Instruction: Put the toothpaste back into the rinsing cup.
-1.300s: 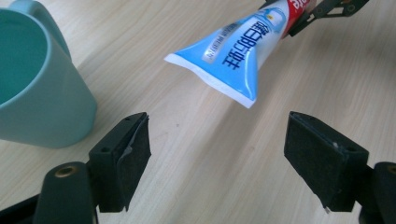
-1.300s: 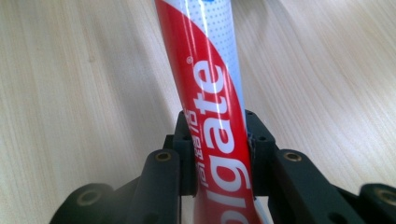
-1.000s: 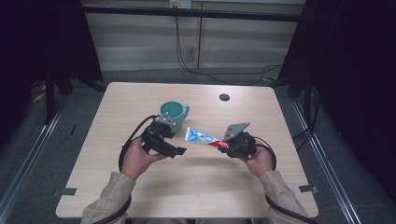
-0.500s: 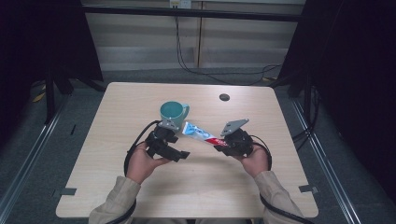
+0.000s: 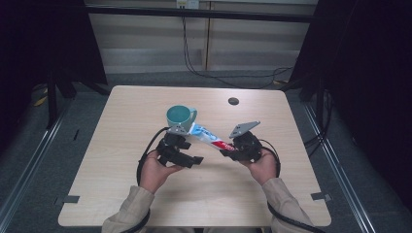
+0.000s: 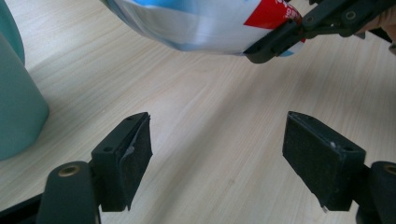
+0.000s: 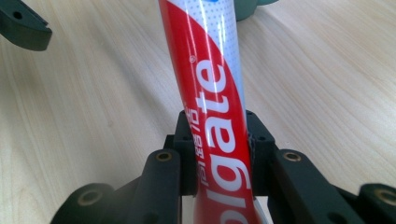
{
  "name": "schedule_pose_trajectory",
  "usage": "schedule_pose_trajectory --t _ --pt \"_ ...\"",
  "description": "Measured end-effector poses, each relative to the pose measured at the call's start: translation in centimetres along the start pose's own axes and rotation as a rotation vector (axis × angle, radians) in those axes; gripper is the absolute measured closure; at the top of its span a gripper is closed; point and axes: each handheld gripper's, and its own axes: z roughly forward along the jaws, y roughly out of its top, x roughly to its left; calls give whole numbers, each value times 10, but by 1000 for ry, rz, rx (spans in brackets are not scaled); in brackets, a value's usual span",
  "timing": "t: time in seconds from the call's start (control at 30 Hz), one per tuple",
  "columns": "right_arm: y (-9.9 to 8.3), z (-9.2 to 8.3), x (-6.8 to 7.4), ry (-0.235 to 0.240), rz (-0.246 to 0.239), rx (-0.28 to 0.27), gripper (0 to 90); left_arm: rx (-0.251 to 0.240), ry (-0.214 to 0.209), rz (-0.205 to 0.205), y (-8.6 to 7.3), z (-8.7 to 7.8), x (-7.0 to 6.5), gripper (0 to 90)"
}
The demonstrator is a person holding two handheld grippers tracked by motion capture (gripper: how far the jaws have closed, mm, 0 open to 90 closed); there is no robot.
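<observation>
A red, white and blue toothpaste tube [image 5: 209,137] [image 7: 210,84] hangs slanted above the table, and my right gripper [image 5: 232,147] [image 7: 219,140] is shut on its red lower end. The tube's far end points toward a teal mug [image 5: 180,116] that stands upright near the table's middle. My left gripper [image 5: 190,151] [image 6: 224,158] is open with bare tabletop between its jaws. It sits just below and in front of the tube [image 6: 205,23], apart from it, with the mug [image 6: 14,107] close on its left.
The light wooden table [image 5: 121,160] has a small dark round hole [image 5: 233,101] at its far right. Black cables loop from both grippers beside the person's hands. Dark frames and floor rails flank the table.
My left gripper has shifted a little to the right, closer under the tube. The right gripper and the tube have kept their place.
</observation>
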Motion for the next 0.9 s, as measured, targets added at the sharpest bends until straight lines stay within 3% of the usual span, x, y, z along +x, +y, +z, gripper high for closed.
schedule_pose_trajectory --t 0.1,0.27,0.6,0.9 --pt "0 0 1 6 7 -10 721 -12 -19 -30 0 5 0 237" --pt "1 2 3 18 28 -24 721 -36 -33 -46 -1 8 0 237" --pt "3 7 6 30 46 -40 721 -88 -45 -75 -1 8 1 240" --pt "7 8 10 49 54 -52 721 -147 -48 -127 -3 13 5 254"
